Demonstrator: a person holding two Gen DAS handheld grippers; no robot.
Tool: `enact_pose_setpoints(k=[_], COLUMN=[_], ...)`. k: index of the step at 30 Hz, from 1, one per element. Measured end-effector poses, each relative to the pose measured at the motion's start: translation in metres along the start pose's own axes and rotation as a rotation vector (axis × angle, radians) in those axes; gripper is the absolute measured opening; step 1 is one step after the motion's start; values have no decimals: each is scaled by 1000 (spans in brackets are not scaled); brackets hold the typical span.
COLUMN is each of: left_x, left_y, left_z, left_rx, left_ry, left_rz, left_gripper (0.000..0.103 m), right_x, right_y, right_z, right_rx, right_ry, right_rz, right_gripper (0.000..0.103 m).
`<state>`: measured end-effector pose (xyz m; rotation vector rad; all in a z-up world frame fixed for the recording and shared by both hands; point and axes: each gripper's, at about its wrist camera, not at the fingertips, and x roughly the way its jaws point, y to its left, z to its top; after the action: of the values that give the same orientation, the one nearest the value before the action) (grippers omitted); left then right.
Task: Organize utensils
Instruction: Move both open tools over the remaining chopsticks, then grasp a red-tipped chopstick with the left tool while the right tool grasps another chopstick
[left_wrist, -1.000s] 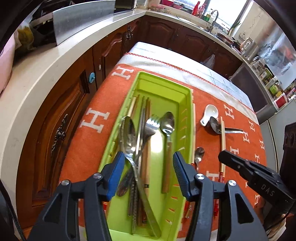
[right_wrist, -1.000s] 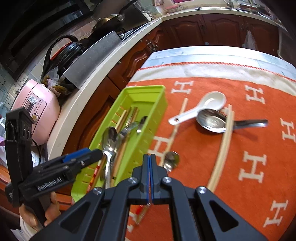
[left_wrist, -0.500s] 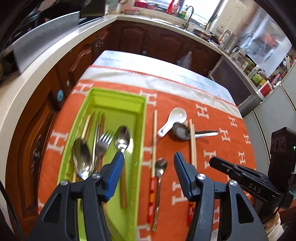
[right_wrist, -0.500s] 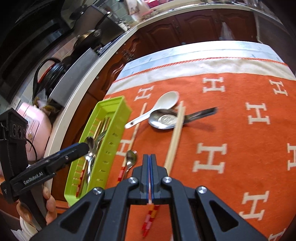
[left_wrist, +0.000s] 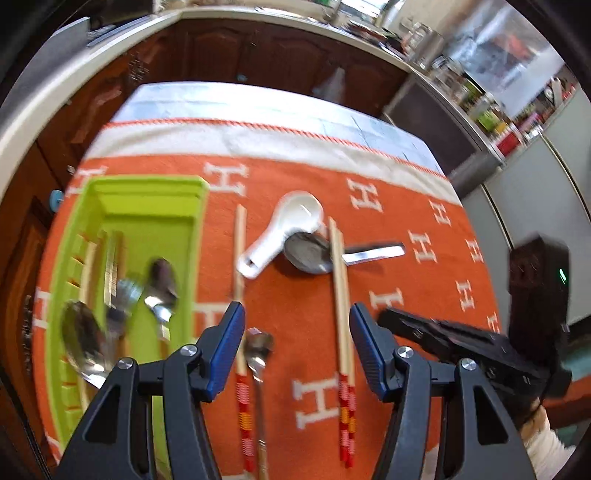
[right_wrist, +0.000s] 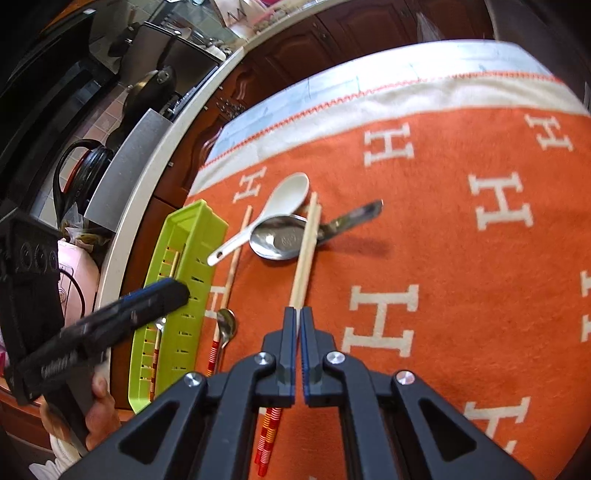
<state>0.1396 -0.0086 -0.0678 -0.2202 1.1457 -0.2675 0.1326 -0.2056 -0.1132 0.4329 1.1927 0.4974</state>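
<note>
A lime-green utensil tray holds spoons, a fork and chopsticks at the left of the orange cloth. Beside it lie a single chopstick, a small metal spoon, a white ceramic spoon, a metal ladle spoon and a chopstick pair resting across it. My left gripper is open above the small spoon and chopsticks. My right gripper is shut and empty, above the chopstick pair's lower part.
The orange cloth with white H letters covers the table, with wide bare cloth to the right. A white counter over dark wood cabinets runs along the left and back. A pink appliance stands on the counter.
My left gripper has swung right, from over the green tray to over the loose utensils on the cloth. My right gripper has moved right and stays shut.
</note>
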Motion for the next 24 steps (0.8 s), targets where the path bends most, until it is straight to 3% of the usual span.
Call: enact_pose_setpoints(k=[2,7,13,24], left_x=[6,23,45,50], left_y=[-7,-20,-23,-29], left_z=[-8,-25,-39,-46], left_rx=[20,67,67,123], left_ry=[21,62,110,63], left_rz=[-6,16,36,127], left_gripper=[57,57,57,57], right_x=[3,-3,-11,-14], right_y=[-5,-7,-8,-6], right_z=[0,-1,-3,-8], right_rx=[18,30,23,-4], right_ry=[12,-18,-34,-43], right_rz=[7,17,17,0], right_gripper=[4,28,28,28])
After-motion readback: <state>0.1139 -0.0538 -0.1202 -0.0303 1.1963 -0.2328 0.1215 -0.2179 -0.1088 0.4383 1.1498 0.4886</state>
